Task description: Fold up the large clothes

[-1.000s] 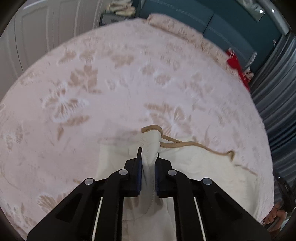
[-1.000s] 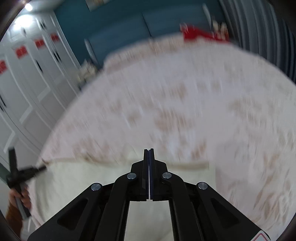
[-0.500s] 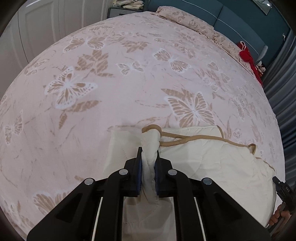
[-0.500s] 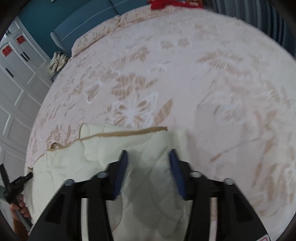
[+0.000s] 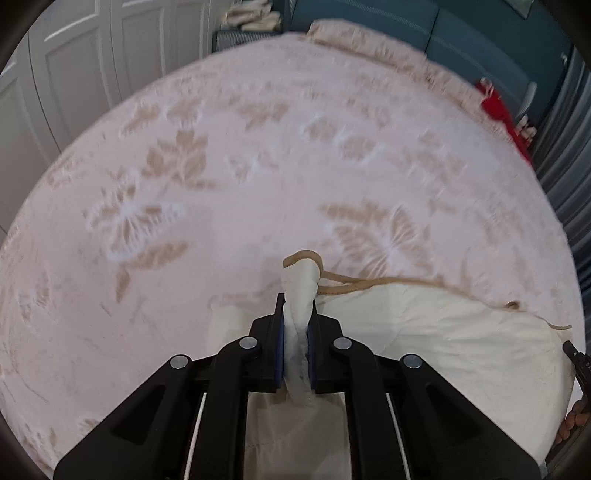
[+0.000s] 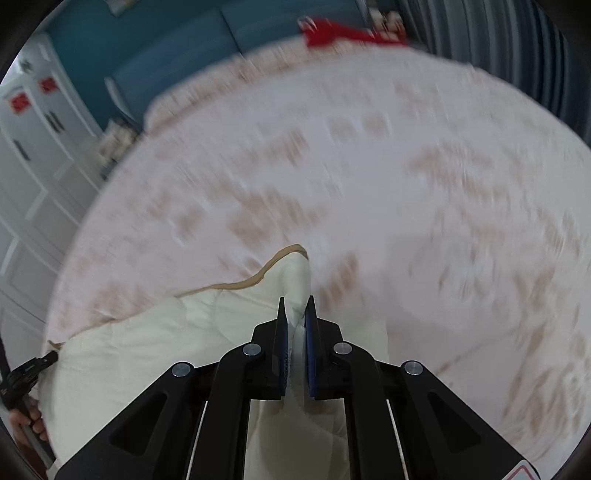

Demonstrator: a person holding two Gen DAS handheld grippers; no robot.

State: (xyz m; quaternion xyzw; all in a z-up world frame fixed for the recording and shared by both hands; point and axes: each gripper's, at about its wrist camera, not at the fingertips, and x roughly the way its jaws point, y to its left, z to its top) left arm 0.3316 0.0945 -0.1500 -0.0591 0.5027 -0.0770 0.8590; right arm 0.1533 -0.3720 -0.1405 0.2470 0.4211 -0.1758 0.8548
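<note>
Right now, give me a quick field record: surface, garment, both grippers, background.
surface: bed with pink butterfly-print cover
garment: cream quilted piece with tan trim, lying on the bed's near edge
left gripper: shut on a bunched, trimmed corner of the garment
right gripper: jaws have just been closing, now pinching the other corner of the garment
background: red item at the far end of the bed, white wardrobe doors

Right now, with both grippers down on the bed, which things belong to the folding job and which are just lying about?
Part of the job:
- cream quilted garment with tan trim
- left gripper, shut on one bunched corner
- right gripper, shut on another corner, its jaws having just closed

Just lying about:
- butterfly-print bedspread, the work surface
- red item at the far end
- pale stacked cloth beyond the bed
</note>
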